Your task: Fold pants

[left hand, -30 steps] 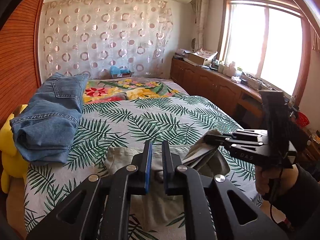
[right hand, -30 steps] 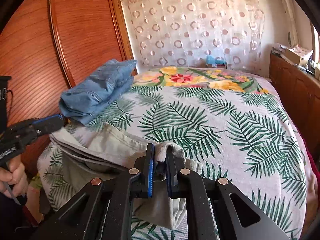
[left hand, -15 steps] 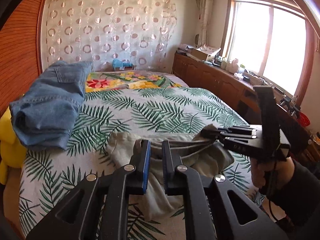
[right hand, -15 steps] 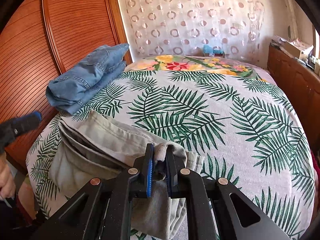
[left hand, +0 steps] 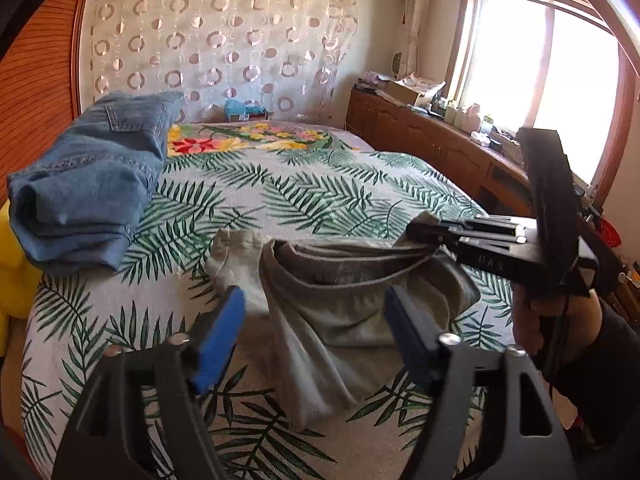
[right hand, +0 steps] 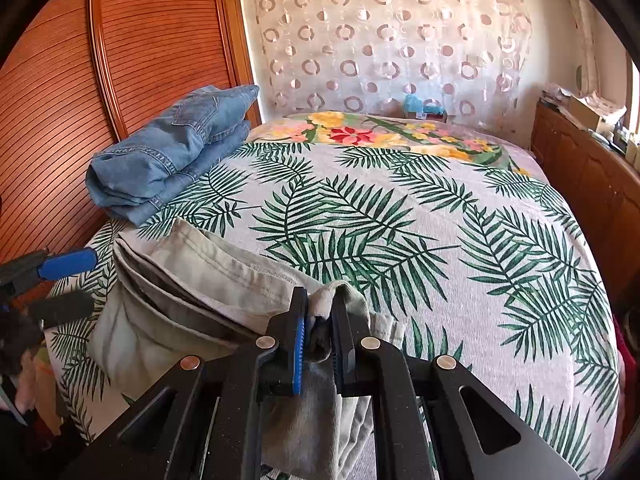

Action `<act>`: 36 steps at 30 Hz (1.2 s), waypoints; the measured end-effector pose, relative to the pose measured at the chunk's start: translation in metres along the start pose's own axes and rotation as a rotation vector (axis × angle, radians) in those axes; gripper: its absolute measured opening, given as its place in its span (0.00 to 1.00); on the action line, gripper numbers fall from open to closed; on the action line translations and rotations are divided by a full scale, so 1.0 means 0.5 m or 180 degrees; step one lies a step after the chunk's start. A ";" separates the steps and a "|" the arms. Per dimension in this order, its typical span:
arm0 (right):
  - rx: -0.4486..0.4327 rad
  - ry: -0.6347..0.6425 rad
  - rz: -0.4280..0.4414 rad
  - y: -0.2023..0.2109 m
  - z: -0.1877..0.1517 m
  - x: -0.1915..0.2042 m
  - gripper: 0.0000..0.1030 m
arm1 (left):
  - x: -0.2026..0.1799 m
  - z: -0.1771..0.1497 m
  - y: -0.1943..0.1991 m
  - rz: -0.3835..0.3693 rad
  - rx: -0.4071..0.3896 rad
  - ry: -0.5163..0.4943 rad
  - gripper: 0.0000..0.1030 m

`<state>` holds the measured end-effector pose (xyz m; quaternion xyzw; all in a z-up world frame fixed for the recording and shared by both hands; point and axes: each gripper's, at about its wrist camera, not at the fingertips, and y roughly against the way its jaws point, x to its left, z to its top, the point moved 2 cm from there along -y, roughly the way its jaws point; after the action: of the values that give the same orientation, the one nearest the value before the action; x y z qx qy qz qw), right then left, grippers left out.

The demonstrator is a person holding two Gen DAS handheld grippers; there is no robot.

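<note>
Grey-beige pants (left hand: 344, 312) lie bunched at the near edge of the bed, waistband gaping open; they also show in the right wrist view (right hand: 192, 280). My left gripper (left hand: 312, 320) is open and empty, its blue pads spread on either side of the pants just in front of it. My right gripper (right hand: 318, 328) is shut on a bunched corner of the pants' waistband. In the left wrist view the right gripper (left hand: 424, 232) holds that corner up at the right. The left gripper's fingertips (right hand: 68, 264) show at the left edge of the right wrist view.
Folded blue jeans (left hand: 88, 184) lie at the bed's left side next to a wooden slatted wardrobe (right hand: 120, 60). The bed has a palm-leaf cover (right hand: 400, 220). A wooden cabinet (left hand: 440, 148) runs under the window at right. A yellow thing (left hand: 12, 264) sits at far left.
My left gripper has opened and let go of the pants. The right gripper still holds its corner, and both grippers have drawn back towards the bed's near edge.
</note>
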<state>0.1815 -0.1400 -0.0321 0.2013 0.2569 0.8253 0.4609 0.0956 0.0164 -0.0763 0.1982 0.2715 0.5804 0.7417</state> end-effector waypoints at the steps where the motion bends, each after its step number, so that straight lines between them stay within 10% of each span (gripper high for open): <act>1: 0.0000 -0.0005 0.0010 0.000 0.002 -0.001 0.13 | 0.001 -0.003 -0.002 -0.0003 0.0012 0.0001 0.76; 15: -0.0042 -0.0139 -0.0034 0.040 0.000 -0.037 0.37 | -0.008 -0.041 -0.012 0.0111 0.0136 -0.0095 0.66; 36: 0.0253 -0.0032 0.0263 0.141 -0.132 -0.023 0.37 | -0.024 -0.110 0.006 0.0032 0.0360 -0.0137 0.40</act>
<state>0.1035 -0.1970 -0.0424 0.2340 0.2785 0.8318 0.4193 0.0563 0.0046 -0.1147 0.2536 0.2868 0.5635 0.7321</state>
